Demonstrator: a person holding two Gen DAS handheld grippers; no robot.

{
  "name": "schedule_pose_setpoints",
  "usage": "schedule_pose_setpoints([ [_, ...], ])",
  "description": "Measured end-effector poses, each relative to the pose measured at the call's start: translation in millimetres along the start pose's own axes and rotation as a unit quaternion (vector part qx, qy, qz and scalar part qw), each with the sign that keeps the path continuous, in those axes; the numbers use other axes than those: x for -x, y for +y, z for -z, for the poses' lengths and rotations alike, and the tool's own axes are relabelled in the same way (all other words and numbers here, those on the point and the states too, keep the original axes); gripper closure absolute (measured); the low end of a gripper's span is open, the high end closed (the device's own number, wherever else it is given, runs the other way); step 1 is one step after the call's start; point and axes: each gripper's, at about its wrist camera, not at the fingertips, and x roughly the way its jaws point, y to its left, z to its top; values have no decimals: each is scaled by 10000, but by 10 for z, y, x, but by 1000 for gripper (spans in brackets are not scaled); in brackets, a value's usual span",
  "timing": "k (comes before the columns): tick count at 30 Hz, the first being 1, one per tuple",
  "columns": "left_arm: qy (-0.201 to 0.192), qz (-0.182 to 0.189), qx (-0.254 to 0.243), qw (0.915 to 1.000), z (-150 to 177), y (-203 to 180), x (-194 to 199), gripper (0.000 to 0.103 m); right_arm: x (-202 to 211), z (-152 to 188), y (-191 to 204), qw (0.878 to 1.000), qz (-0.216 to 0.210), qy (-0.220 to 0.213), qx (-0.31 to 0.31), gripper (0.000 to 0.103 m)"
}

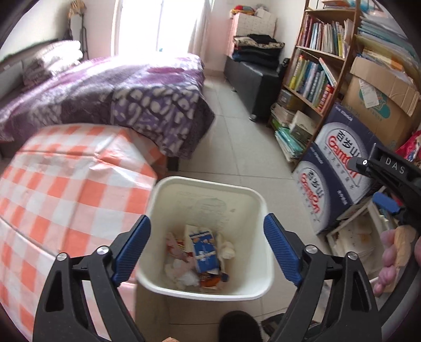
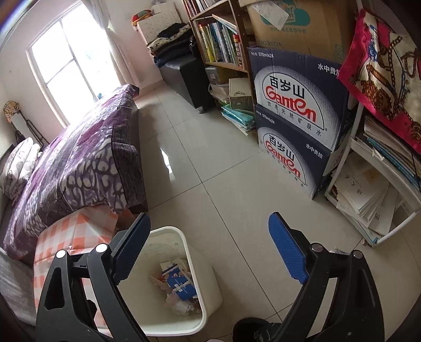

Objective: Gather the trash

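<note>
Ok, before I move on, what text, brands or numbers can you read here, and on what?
"百岁山 Ganten": upper blue water carton and lower blue water carton.
"570mlx24": top edge of both cartons.
"水中贵族": their right side, partly cut off.
"DAS": right gripper's black body, cut off by the frame.
Too small or blurred: brown cardboard box, book spines, blue packet in the white bin.

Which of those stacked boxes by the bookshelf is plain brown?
The top cardboard box; the two Ganten boxes, upper and lower, beneath it are dark blue.
</note>
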Motion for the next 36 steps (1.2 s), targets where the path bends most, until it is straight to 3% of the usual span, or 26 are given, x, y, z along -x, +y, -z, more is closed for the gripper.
schedule_pose_setpoints([
  [5, -397, -719, -77, 9966, 98, 233, 314, 8, 290, 157, 278, 9966, -37, -570, 587, 7],
  [11, -812, -1660, -185, 9826, 246, 564, 666, 7, 629, 465, 678, 9826, -57, -1194, 1424, 7],
  [15, -509, -1803, -62, 9823, 317, 830, 757, 7, 784, 718, 838, 9776, -382, -1246, 1651, 7],
  [24, -594, -2334, -175, 9704, 556, 1149, 956, 7, 940, 1112, 1230, 9638, -800, -1098, 2294, 7],
  [36, -348, -2256, 231, 9733, 602, 1508, 1008, 7, 972, 1437, 1588, 9522, -974, -1018, 2711, 7],
])
